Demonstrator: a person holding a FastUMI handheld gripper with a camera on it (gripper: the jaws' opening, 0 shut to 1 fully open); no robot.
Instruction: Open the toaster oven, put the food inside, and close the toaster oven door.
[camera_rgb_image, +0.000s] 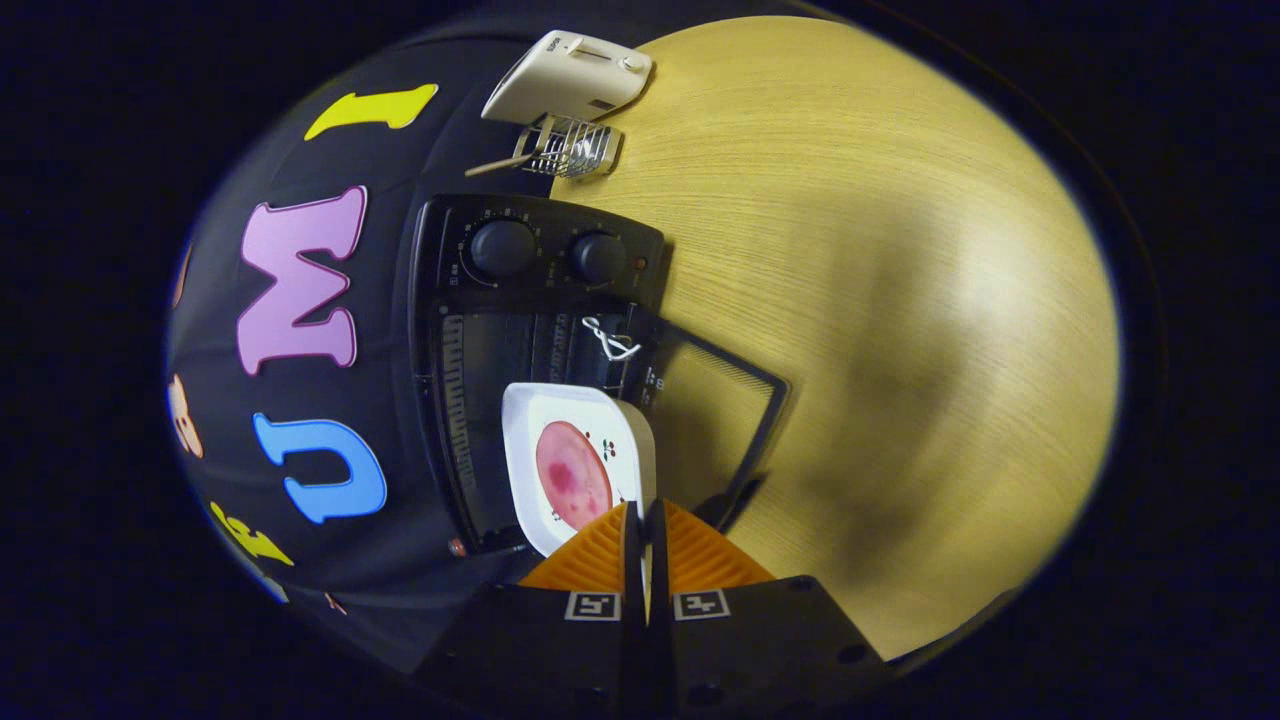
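Toaster oven loading: plate held by a thin edge pinch

Toaster oven duty was under way with the hand-held gripper (645, 520) pressed nearly together on the near rim of a white, rounded-square ceramic plate (560, 420), both fingers nipping only that edge. A flat pink round slice of food (572, 474) lay on the plate, which reached forward into the mouth of the black toaster oven (480, 400). Such a narrow hold looked risky: the plate's weight hung well ahead of the fingers, so it could have sagged, twisted or slipped out, and any tilt might have let the slice slide off.

Beside the plate, the oven's glass door (715, 410) lay swung open over the pale wooden tabletop (900, 300). A careless withdrawal could have knocked that door or dragged the plate back out, and the door would not close if the plate sat short of the rack.

Beyond the oven's two dark knobs (502, 248) stood a small wire rack (570, 150) and a white appliance (570, 78), well clear of the work.
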